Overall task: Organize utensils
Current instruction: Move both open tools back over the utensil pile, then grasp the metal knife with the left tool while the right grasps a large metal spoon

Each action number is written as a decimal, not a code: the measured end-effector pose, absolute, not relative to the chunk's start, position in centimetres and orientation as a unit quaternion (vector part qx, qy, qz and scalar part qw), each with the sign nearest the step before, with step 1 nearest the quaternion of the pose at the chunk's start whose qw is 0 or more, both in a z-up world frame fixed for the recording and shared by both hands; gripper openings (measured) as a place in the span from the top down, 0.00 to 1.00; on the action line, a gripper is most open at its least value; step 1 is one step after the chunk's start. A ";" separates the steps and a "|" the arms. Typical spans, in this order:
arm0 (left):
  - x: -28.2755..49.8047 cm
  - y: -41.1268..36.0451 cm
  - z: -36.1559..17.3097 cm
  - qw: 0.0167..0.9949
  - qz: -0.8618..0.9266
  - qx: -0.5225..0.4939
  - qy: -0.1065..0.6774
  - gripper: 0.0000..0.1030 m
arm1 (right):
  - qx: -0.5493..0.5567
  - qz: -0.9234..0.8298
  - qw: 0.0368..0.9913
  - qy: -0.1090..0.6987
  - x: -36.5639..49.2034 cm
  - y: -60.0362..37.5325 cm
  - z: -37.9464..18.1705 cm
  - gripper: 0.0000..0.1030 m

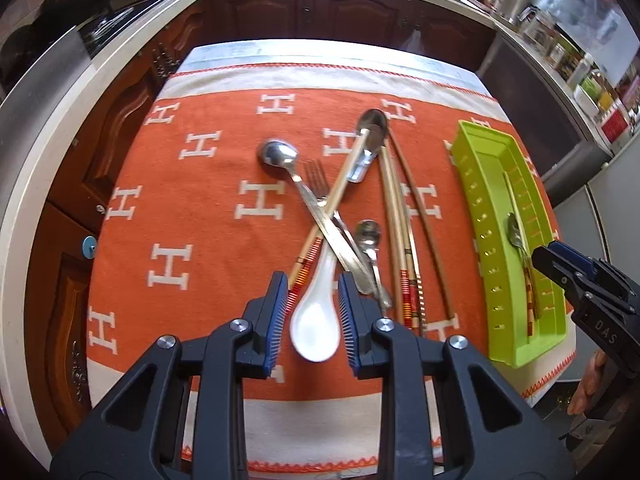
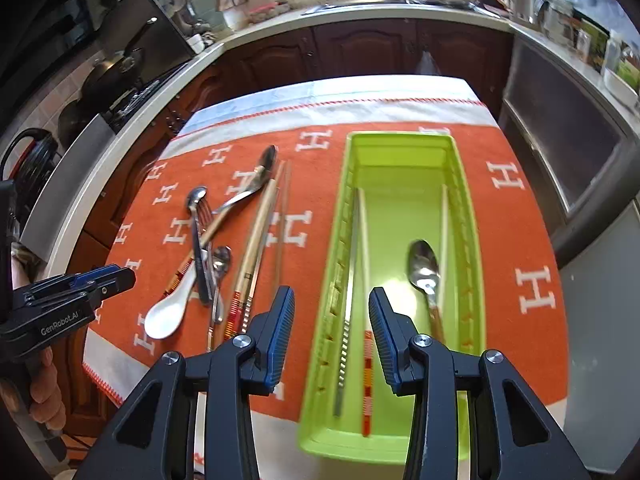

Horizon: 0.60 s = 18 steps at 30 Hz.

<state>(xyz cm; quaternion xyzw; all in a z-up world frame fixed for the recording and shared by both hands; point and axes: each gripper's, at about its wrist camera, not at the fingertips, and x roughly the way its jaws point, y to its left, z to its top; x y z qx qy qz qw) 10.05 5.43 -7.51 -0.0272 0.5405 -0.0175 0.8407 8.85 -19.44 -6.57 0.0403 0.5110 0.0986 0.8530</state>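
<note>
While most of the cutlery lies heaped on the orange cloth, both hand-held grippers hang empty above it.

Left hand-held gripper hovers with its jaws parted either side of the white ceramic spoon, pads not pressing it, likely lining up to lift it from the pile of crossed forks, metal spoons and chopsticks, which sit tangled just left of the green tray. Right hand-held gripper stands spread over the tray's near end, pinching nothing; beneath it a metal spoon and striped chopsticks lie lengthwise, probably laid that way so long pieces fit the narrow tray. Cloth covers the table, so the pieces likely slide little.
</note>
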 end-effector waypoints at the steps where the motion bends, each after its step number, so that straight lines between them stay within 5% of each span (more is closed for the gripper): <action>1: 10.2 6.1 -7.6 0.841 -0.013 -0.030 0.540 0.78 | 0.040 0.103 0.853 0.510 9.0 -18.8 -6.4 0.62; 18: 16.3 11.7 -12.9 0.815 -0.057 -0.152 0.556 0.77 | 0.028 0.157 0.816 0.556 15.8 -9.7 -9.5 0.62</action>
